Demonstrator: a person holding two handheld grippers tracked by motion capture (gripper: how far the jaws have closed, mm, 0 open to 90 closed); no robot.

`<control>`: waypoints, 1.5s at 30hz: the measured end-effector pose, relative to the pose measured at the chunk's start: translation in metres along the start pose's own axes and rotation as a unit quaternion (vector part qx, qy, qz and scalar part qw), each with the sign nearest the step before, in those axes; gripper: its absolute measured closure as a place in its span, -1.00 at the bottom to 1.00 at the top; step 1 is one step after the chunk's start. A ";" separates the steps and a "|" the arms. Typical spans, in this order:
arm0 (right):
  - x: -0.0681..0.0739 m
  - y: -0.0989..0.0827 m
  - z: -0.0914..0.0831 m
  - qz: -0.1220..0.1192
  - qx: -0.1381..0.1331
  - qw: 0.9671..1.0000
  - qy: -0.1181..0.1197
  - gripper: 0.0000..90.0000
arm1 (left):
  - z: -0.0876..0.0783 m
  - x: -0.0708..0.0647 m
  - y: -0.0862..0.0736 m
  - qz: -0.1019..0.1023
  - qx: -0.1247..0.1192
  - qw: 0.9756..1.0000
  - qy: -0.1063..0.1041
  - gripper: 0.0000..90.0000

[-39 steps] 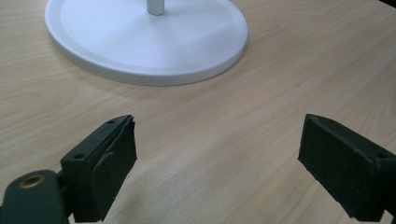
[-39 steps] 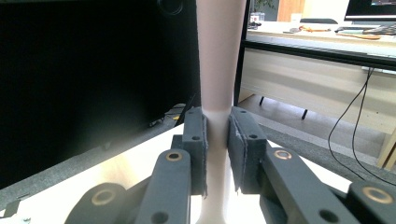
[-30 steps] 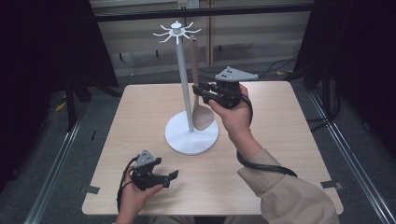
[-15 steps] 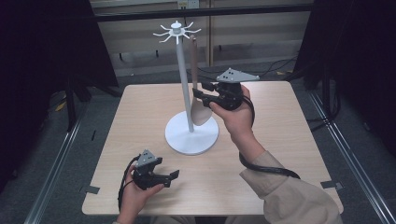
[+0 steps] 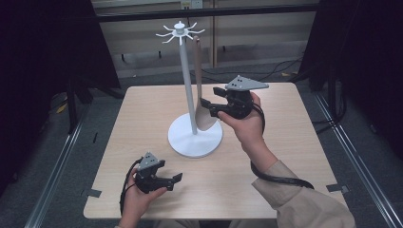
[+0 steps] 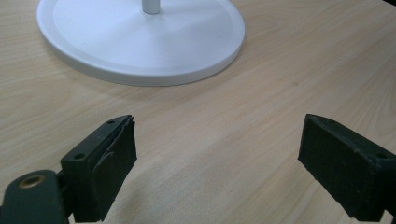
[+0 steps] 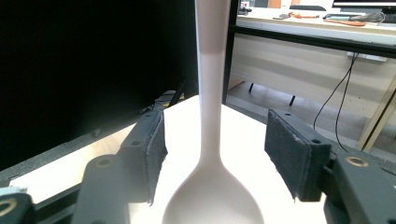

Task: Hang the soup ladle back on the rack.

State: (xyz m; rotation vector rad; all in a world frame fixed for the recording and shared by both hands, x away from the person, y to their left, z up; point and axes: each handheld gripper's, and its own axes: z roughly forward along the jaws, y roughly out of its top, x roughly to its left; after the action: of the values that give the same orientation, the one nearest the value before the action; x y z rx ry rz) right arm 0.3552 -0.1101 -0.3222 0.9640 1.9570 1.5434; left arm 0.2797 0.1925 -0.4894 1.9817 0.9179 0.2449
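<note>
A white stand (image 5: 189, 95) with a round base (image 5: 183, 140) and a ring of hooks (image 5: 179, 31) on top stands mid-table. A beige spoon (image 5: 198, 71) hangs from one hook, its bowl (image 5: 205, 118) low over the base. My right gripper (image 5: 210, 97) is open, with one jaw on each side of the spoon's neck (image 7: 211, 116) just above the bowl; neither pad touches it. My left gripper (image 5: 172, 172) rests open near the table's front edge. Between its jaws (image 6: 217, 154) there is only bare wood, and the stand's base (image 6: 140, 42) lies ahead of it.
The wooden table (image 5: 294, 156) is bare around the stand. A black cable (image 5: 280, 179) trails from the right gripper across the front right. Dark curtains and a metal frame surround the table, with a desk and cables (image 7: 336, 93) beyond the far edge.
My right gripper has shifted slightly to the right beside the hanging spoon. The spoon still hangs from its hook. The left gripper has barely moved.
</note>
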 end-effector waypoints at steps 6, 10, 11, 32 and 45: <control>-0.006 -0.008 -0.005 0.006 0.007 1.000 -0.002 -0.25 | 0.001 0.000 0.002 0.005 0.003 1.000 -0.001 -0.75; -0.009 -0.015 -0.010 0.009 0.011 1.000 -0.003 -0.29 | 0.003 -0.001 0.002 0.005 0.003 1.000 -0.003 -0.75; -0.010 -0.017 -0.011 0.011 0.014 1.000 -0.001 -0.30 | 0.004 -0.001 0.002 0.004 0.003 1.000 -0.004 -0.75; -0.018 -0.051 -0.035 0.015 0.055 0.998 0.018 -0.55 | 0.009 -0.005 0.004 0.008 0.007 1.000 -0.009 -0.75; -0.023 -0.073 -0.044 0.011 0.069 0.997 0.020 -0.62 | 0.009 -0.004 0.004 0.008 0.006 1.000 -0.008 -0.75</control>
State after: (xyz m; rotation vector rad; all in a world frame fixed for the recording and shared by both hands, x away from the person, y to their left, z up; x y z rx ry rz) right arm 0.3204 -0.1644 -0.3821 1.0201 2.1118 1.4652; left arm 0.2831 0.1823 -0.4900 1.9995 0.8945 0.2323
